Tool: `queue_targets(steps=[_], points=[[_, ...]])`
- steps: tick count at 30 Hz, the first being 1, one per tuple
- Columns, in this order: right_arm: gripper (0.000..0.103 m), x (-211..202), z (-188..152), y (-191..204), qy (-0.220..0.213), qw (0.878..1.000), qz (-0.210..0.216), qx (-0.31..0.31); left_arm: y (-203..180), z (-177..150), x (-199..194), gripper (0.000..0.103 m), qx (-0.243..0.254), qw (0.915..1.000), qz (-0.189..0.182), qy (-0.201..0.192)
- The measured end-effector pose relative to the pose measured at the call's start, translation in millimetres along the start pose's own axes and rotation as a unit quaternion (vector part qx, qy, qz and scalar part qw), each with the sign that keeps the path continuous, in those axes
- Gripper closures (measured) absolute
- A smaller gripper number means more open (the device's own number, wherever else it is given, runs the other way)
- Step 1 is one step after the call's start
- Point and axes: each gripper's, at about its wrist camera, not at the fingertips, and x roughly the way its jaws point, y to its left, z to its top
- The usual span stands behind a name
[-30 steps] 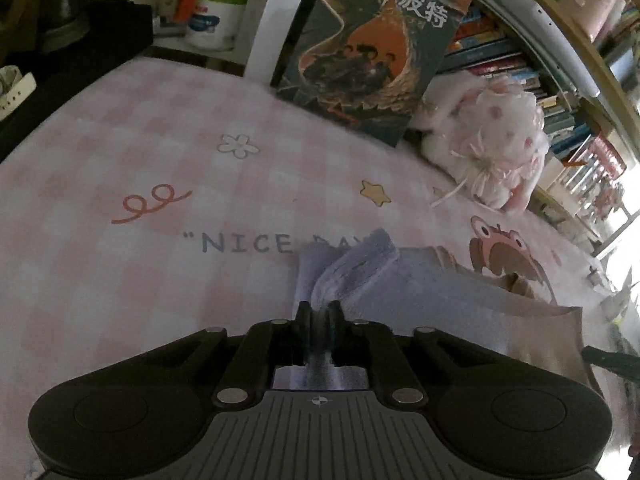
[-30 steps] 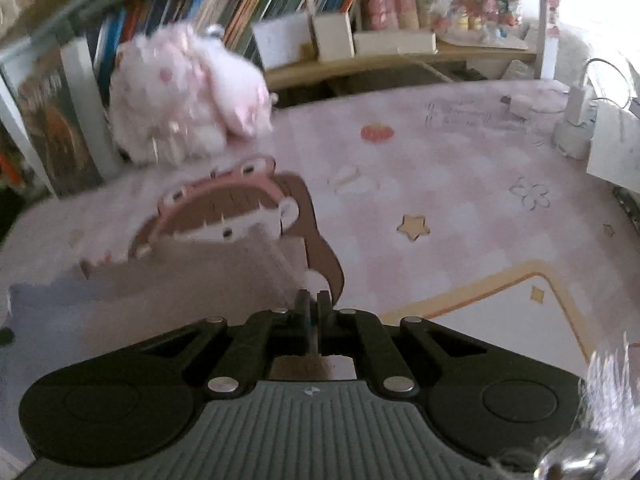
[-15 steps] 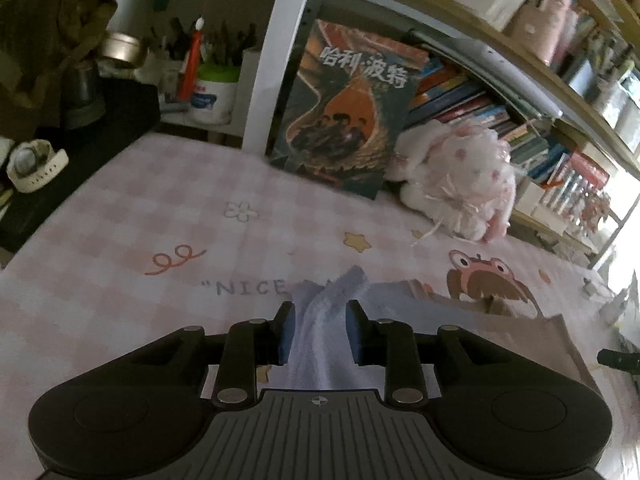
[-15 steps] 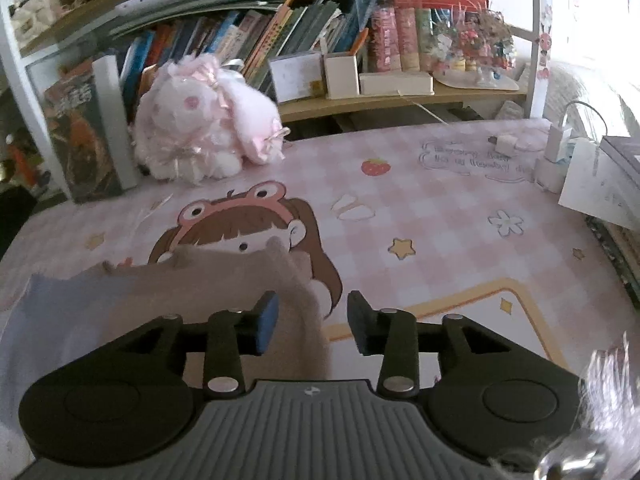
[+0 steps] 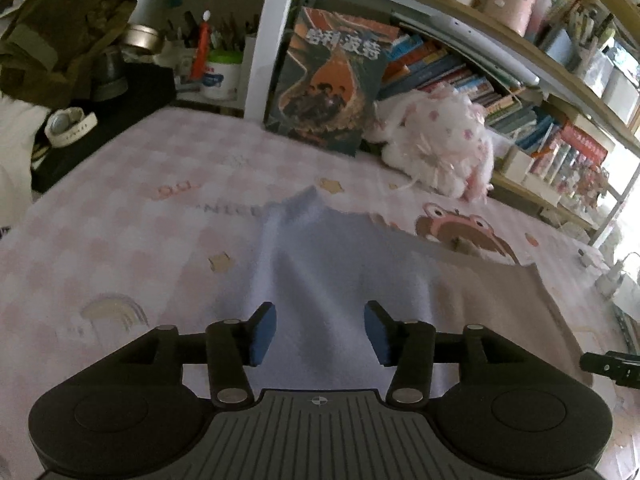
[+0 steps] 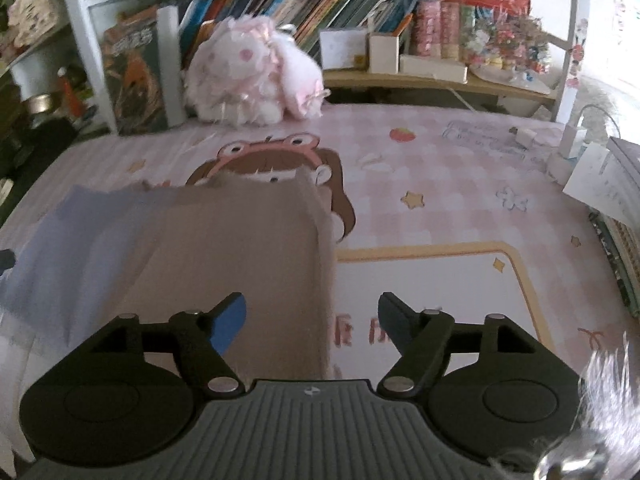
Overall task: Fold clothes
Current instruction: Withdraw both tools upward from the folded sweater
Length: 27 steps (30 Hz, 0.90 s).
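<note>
A folded garment lies flat on the pink checked mat, lilac-blue on its left part point(image 5: 320, 272) and tan-brown on its right part point(image 5: 492, 300). In the right wrist view the tan part point(image 6: 240, 248) fills the middle and the lilac part point(image 6: 76, 240) lies at the left. My left gripper point(image 5: 318, 330) is open and empty, just above the lilac part's near edge. My right gripper point(image 6: 312, 320) is open and empty, over the tan part's right edge. The right gripper's tip shows at the left wrist view's right edge point(image 5: 608, 364).
A pink plush toy point(image 6: 248, 76) and an upright book point(image 5: 332, 84) stand at the mat's far edge under bookshelves point(image 6: 360, 12). A watch point(image 5: 68, 126) lies at the far left. Chargers and cables point(image 6: 568, 144) and papers point(image 6: 600, 184) sit at the right.
Both grippers were shut on the garment's far corners one second ago. They have opened, let the cloth go and pulled back towards me. The garment now lies flat.
</note>
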Motion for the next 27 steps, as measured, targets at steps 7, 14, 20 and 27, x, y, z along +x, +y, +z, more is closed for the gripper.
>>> queue_targets(steps=[7, 14, 20, 27], points=[[0.022, -10.0, -18.2, -10.6, 0.019, 0.999, 0.033, -0.034, -35.6, -30.9, -20.3, 0.037, -0.008, 0.9997, 0.021, -0.001], [0.019, -15.0, -40.0, -22.0, 0.041, 0.994, 0.063, -0.078, -66.9, -62.1, -33.2, 0.033, -0.015, 0.9990, 0.042, 0.011], [0.018, -17.1, -54.9, -26.8, 0.057, 0.989, 0.087, -0.105, -82.7, -77.7, -42.2, 0.032, -0.013, 0.9980, 0.058, 0.021], [0.017, -19.3, -58.9, -25.4, 0.063, 0.986, 0.106, -0.116, -84.4, -82.9, -49.2, 0.027, -0.017, 0.9968, 0.073, 0.027]])
